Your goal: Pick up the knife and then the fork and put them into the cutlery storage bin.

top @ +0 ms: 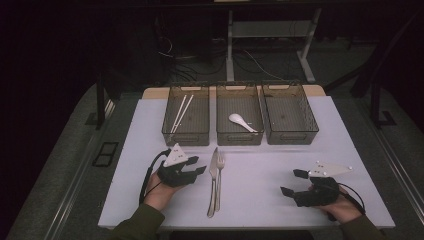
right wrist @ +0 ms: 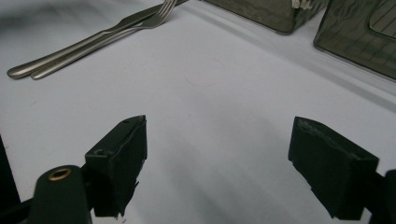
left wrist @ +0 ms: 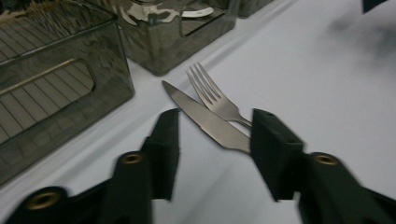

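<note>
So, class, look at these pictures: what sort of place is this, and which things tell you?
Probably a lab or workshop set up for recording handling tasks, not a kitchen. A white table holds three neat sorting bins, a person wears a gripper on each hand, and cables trail across the dark floor behind.

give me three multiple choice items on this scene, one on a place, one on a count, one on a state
1. Where does the white spoon lie?
A. in the left bin
B. in the middle bin
C. on the table beside the fork

2. How many bins stand in the row at the far side of the table?
A. two
B. three
C. four

3. What state is the left claw in?
A. open, holding nothing
B. shut on the knife
C. shut on the fork

Answers:
1. B, the high view shows the spoon inside the middle bin.
2. B, three bins stand side by side.
3. A, its jaws stand apart, with the knife and fork lying on the table beyond them.
</note>
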